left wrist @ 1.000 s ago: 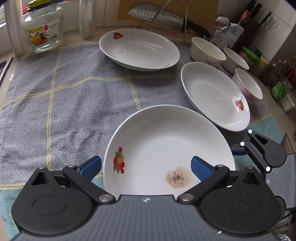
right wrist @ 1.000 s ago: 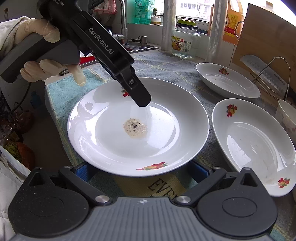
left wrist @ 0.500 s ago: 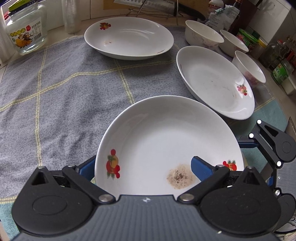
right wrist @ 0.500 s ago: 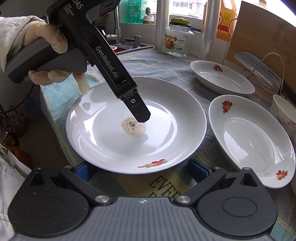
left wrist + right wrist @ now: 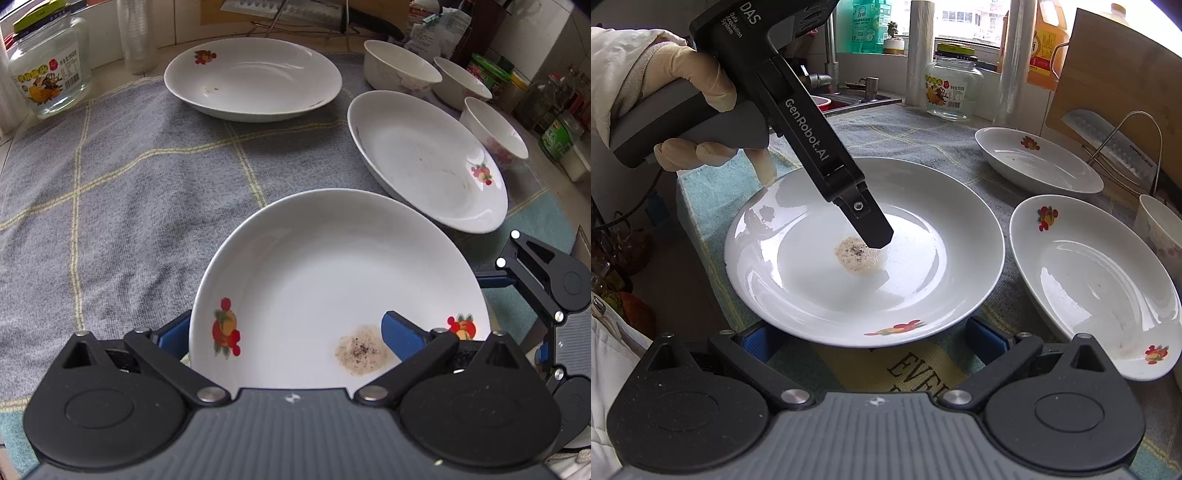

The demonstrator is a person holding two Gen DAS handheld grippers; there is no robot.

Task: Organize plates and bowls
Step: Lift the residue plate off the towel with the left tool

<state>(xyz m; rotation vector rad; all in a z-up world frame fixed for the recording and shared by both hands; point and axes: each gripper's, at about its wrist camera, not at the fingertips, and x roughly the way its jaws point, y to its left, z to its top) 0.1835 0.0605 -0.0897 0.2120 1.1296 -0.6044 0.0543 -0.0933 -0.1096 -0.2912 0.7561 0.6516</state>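
Note:
A white plate (image 5: pixel 332 280) with fruit prints and a brown peppery stain (image 5: pixel 362 349) lies on the grey checked cloth (image 5: pixel 110 177). My left gripper (image 5: pixel 288 334) is open across the plate's near rim. Its left finger sits outside and below the rim, its right finger (image 5: pixel 402 336) over the inside. In the right wrist view that plate (image 5: pixel 923 258) has the left gripper (image 5: pixel 875 236) tip just above the stain. My right gripper (image 5: pixel 873 341) is open, low at the opposite rim. Two more plates (image 5: pixel 255 79) (image 5: pixel 428 158) and three bowls (image 5: pixel 400 72) stand further back.
A glass jar (image 5: pixel 48 81) stands at the back left. A knife rack (image 5: pixel 1123 144) and cutting board lean against the wall, with bottles (image 5: pixel 554 129) beside the bowls. A gloved hand (image 5: pixel 687 85) holds the left gripper. The counter edge runs along the teal towel (image 5: pixel 701 192).
The left gripper has come down and forward, so its upper finger now hangs right over the stain. The plate has stayed on the cloth and both grippers stay open.

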